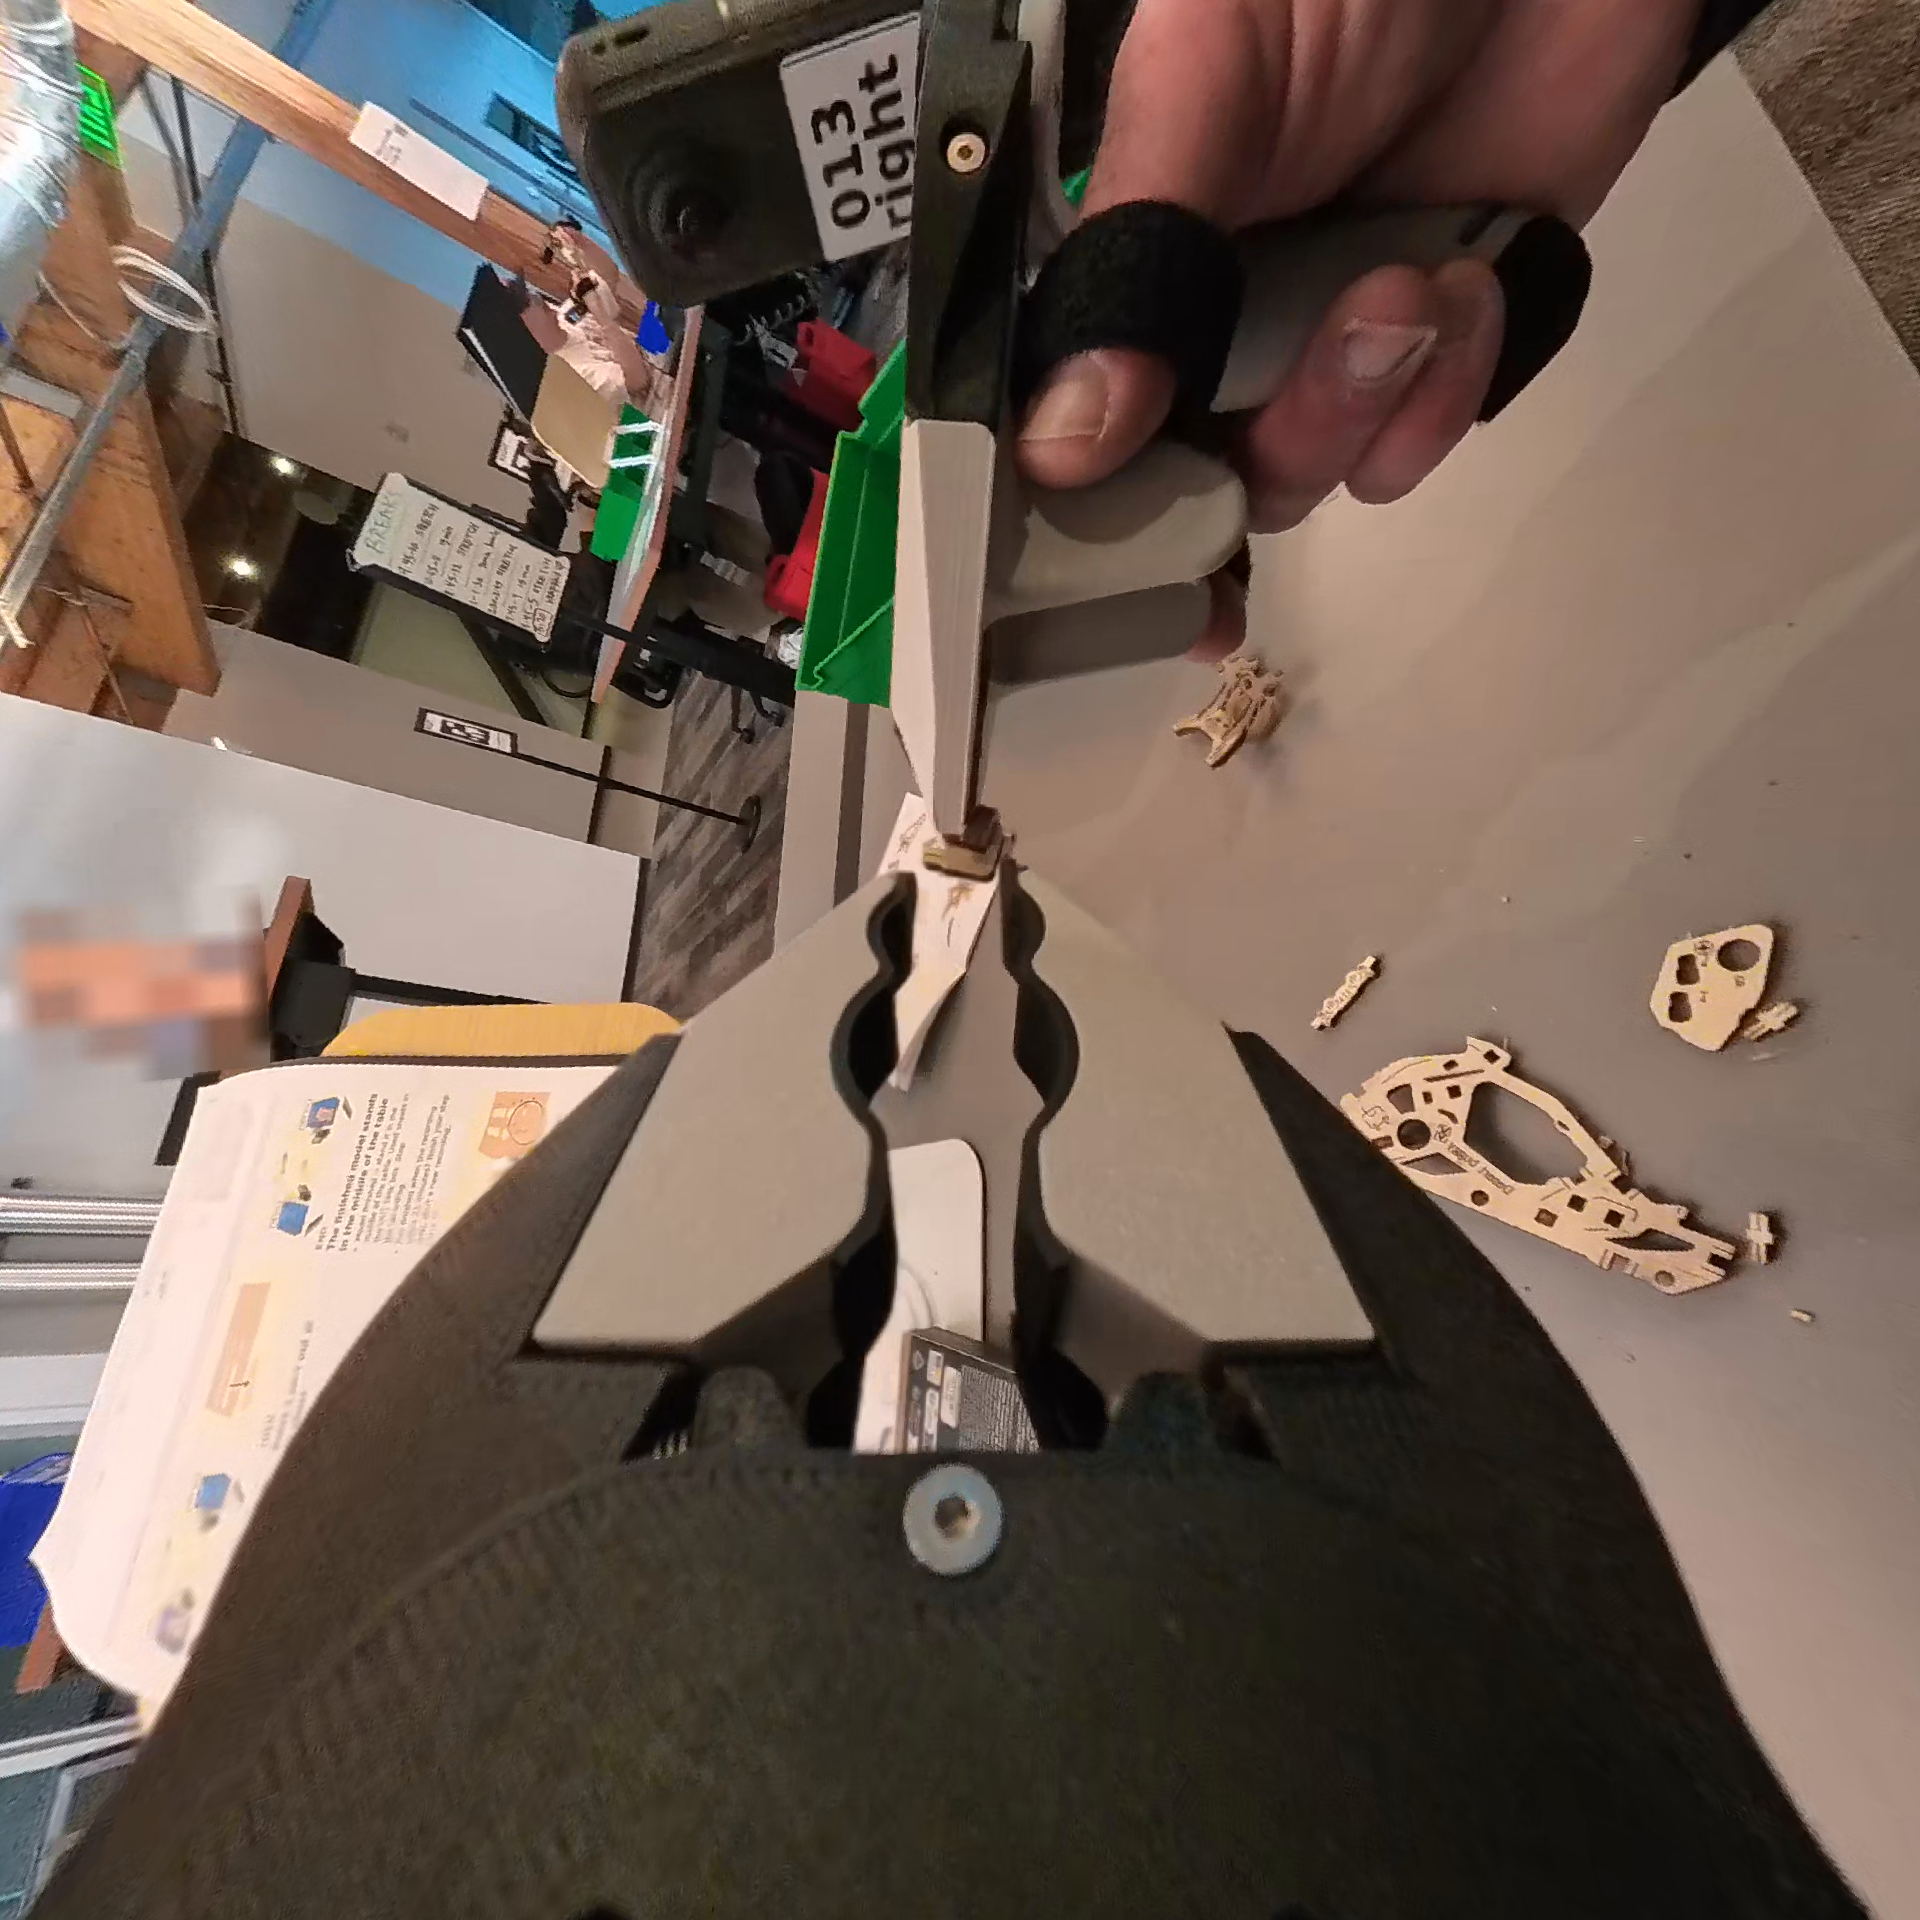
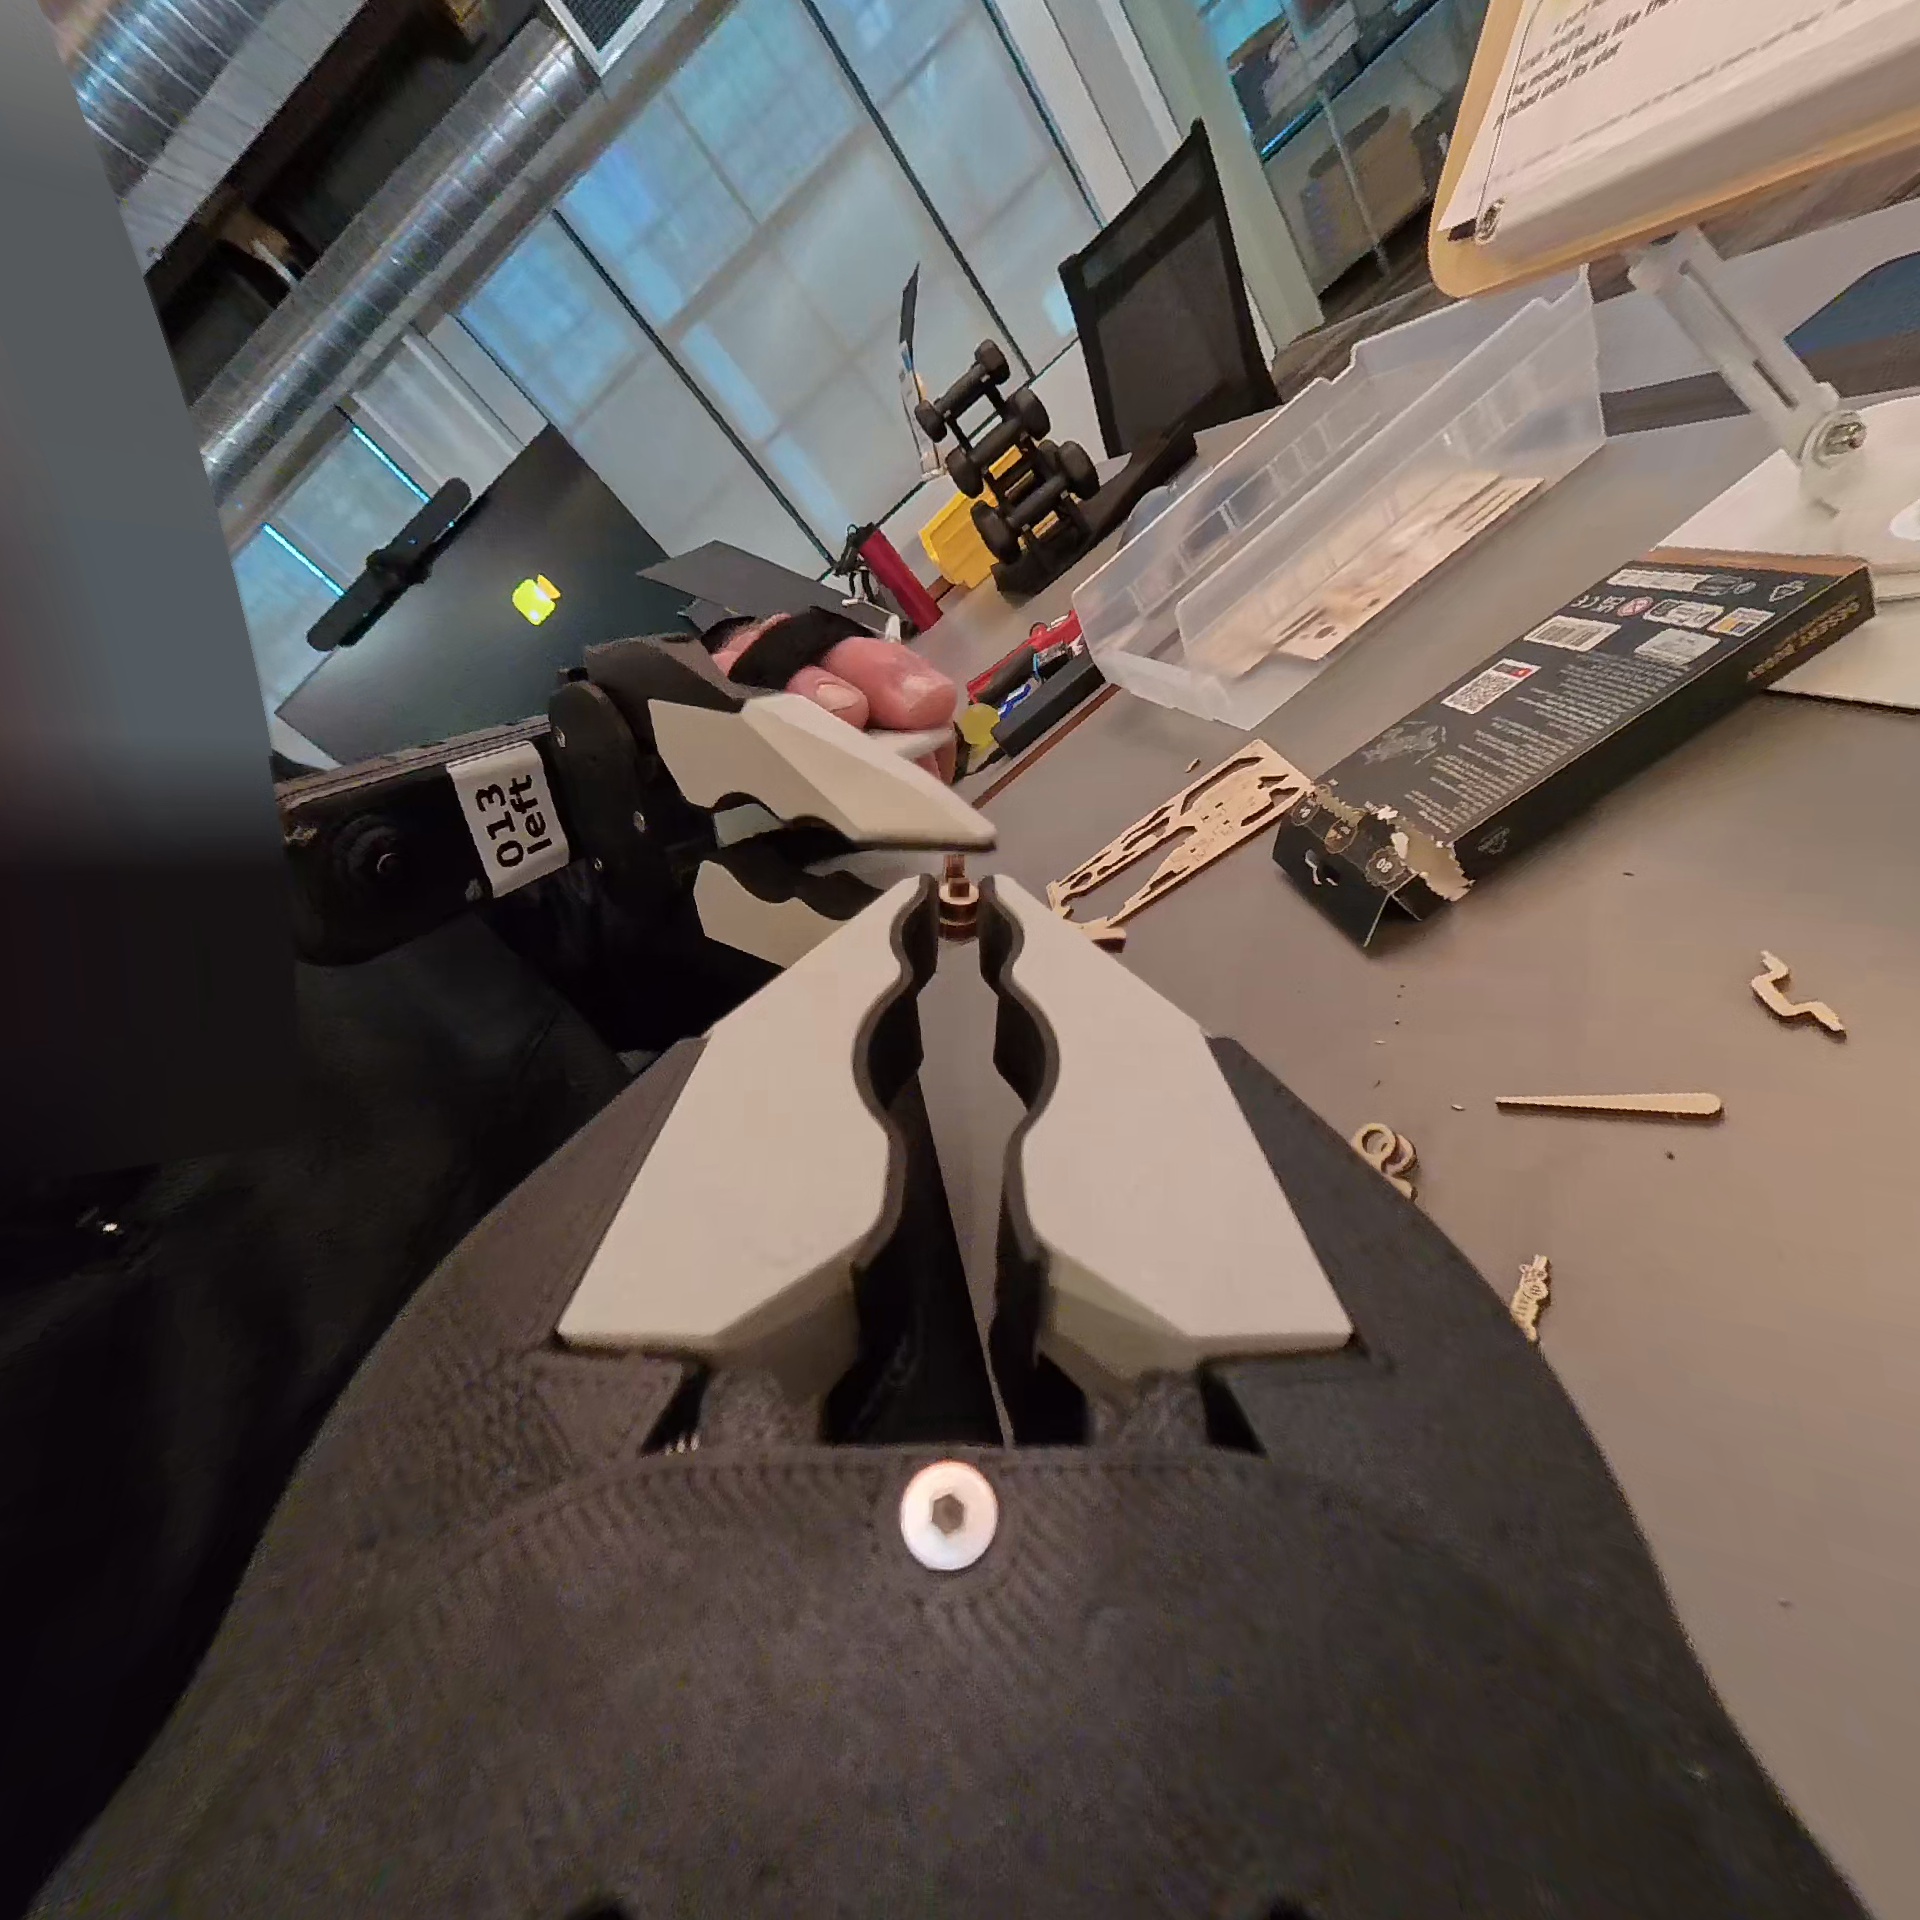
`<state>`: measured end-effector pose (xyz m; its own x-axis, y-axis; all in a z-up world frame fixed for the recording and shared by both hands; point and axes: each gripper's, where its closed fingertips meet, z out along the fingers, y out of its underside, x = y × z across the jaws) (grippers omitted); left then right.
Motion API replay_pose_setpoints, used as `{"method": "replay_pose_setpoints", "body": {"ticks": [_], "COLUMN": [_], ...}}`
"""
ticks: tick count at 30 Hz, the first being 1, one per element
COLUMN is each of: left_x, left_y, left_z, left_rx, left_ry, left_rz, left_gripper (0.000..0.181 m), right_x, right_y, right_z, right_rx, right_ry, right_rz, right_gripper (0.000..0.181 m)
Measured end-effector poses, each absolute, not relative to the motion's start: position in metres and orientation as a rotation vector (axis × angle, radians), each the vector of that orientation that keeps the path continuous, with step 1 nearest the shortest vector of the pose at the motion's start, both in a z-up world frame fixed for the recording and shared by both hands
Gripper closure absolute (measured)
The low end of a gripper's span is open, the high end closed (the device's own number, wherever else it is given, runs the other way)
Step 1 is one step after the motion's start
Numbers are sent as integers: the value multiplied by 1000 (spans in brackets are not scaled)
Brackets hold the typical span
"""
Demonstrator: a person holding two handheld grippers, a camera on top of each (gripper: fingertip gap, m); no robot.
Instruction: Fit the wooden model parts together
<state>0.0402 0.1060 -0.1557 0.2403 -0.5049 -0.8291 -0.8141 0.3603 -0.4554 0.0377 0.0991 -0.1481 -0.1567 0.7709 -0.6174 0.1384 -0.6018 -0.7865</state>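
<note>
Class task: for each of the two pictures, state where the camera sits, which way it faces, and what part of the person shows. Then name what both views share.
Left wrist view: on the left gripper, facing along its fingers across the grey table; the right gripper and hand show.
Right wrist view: on the right gripper, facing the windows; the left gripper and hand show.
Shared: the small wooden part both tips meet at, and the flat wooden frame piece.
</note>
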Motion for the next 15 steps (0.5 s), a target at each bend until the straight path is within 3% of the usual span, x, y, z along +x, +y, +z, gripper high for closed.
{"method": "replay_pose_setpoints", "body": {"ticks": [15], "left_x": [46], "left_y": [102], "left_z": [-158], "left_rx": [-1189], "left_ry": [1521], "left_rz": [412], "left_gripper": [171], "right_x": [40], "right_y": [97], "right_z": [-151], "right_rx": [-1717], "right_ry": [-1051], "right_rz": [1848], "right_gripper": [177]}}
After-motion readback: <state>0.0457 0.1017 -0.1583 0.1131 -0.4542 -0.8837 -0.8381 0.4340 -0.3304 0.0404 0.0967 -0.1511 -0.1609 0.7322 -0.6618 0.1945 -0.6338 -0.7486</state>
